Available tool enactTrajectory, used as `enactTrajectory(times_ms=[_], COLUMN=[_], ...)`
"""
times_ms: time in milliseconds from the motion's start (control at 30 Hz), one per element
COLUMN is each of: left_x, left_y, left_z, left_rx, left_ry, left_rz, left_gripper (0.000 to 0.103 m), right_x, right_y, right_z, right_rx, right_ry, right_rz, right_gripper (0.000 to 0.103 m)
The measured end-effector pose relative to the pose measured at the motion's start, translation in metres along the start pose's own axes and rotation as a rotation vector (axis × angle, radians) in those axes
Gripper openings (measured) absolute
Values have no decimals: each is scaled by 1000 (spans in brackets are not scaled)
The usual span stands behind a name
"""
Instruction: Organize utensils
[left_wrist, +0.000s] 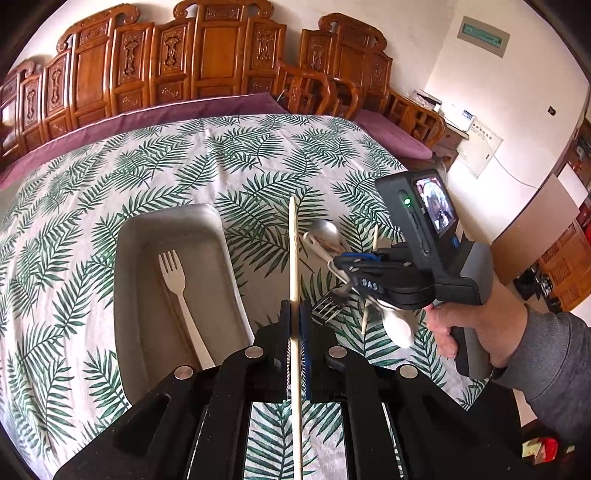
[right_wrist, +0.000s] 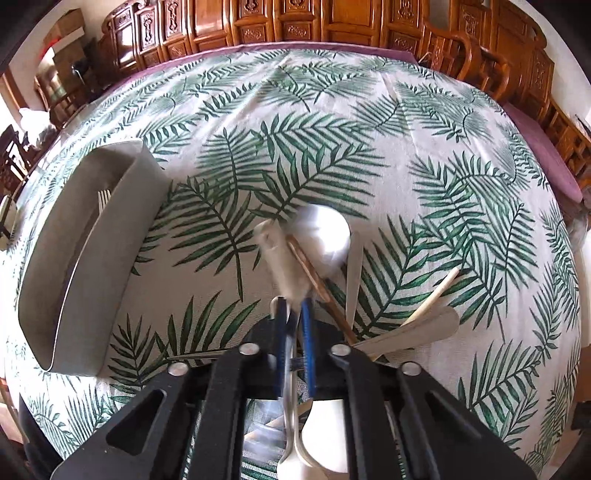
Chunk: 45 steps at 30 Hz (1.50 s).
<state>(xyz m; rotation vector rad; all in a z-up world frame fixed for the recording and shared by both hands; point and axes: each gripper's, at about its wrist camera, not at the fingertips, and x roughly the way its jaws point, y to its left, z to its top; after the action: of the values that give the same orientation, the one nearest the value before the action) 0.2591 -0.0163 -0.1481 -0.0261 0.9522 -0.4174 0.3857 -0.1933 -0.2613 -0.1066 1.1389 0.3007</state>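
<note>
Utensils (right_wrist: 332, 291) lie heaped beside grey tray (right_wrist: 74, 258).

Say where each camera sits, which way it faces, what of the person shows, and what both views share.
Left wrist view: sits on the left gripper, looks down along its fingers, shut on a chopstick; beyond lie the grey tray and white fork. The right gripper, a hand and sleeve show.
Right wrist view: sits on the right gripper, looks down over the utensil pile; no body shows.
Shared: the tray, fork, pile and leaf-print tablecloth.
</note>
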Motion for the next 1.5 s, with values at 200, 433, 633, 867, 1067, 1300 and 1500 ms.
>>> enactTrajectory(times_ms=[200,433,633,867,1067,1300,1500], left_x=[1,0,-2,-10,-19,-23,-19], left_y=[-1,2,1,2,13,34,56], left_z=[-3,-2,2,8,20,35,46], left_rx=[0,-3,-2,-3,-8,-28,-43], left_ry=[5,3,-5,-24,-51,-67,-62], left_rz=[2,9,15,32,65,104,136], left_gripper=[4,4,4,4,4,4,4], right_x=[-7,-17,-35,-66,-89,-106,-112], right_y=[-1,2,6,17,25,31,37], right_z=[0,-1,6,17,23,21,16], right_rx=[-8,9,6,-19,-46,-62,-59], right_ry=[-26,-44,-81,-145,-187,-206,-213], right_rz=[38,103,135,167,159,161,179], right_gripper=[6,6,6,6,6,6,6])
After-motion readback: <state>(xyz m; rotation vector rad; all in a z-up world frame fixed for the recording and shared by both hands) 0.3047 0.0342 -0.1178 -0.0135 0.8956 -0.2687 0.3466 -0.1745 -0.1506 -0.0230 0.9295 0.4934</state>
